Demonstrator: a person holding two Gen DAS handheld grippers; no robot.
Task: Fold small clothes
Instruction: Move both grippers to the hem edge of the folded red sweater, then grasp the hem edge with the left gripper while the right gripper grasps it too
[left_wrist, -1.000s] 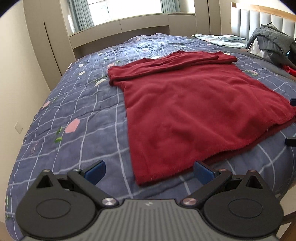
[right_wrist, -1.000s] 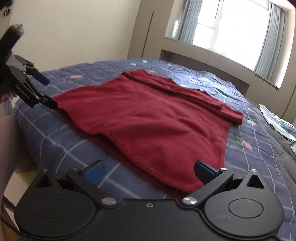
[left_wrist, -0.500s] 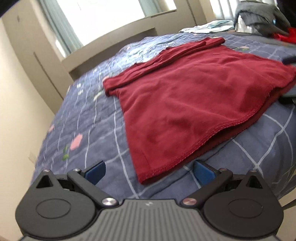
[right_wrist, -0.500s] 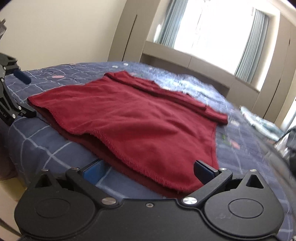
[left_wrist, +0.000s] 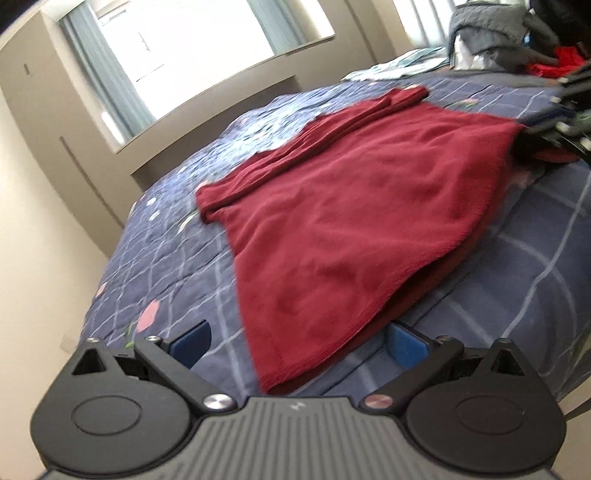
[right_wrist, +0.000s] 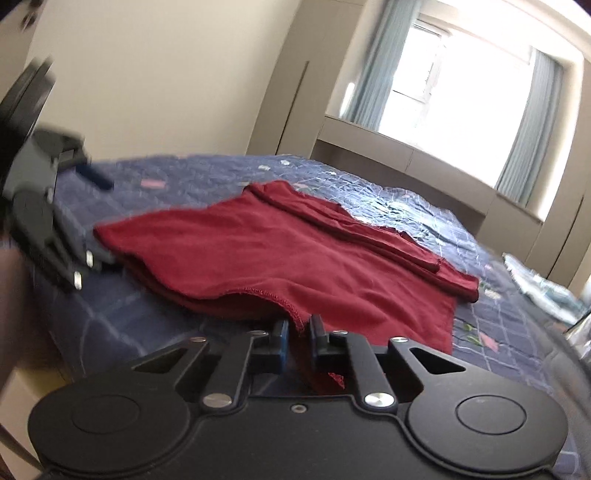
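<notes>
A dark red garment (left_wrist: 351, 221) lies flat on the blue checked quilt (left_wrist: 177, 258), sleeves folded along its far edge. My left gripper (left_wrist: 299, 341) is open, low at the garment's near hem corner, which lies between its blue pads. My right gripper (right_wrist: 299, 332) is shut on the garment's (right_wrist: 295, 254) other hem corner, with the cloth pinched between the pads. The right gripper shows at the right edge of the left wrist view (left_wrist: 561, 129). The left gripper shows blurred at the left of the right wrist view (right_wrist: 55, 236).
Beige wardrobes (left_wrist: 44, 122) and a window ledge (left_wrist: 214, 133) stand beyond the bed. A grey jacket (left_wrist: 495, 26), a red item (left_wrist: 554, 62) and a pale cloth (left_wrist: 399, 70) lie near the head of the bed. The bed's near edge (right_wrist: 92, 332) drops off below the grippers.
Both grippers have dropped lower and closer to the hem. The right gripper has shut on the hem corner. The left gripper stays open.
</notes>
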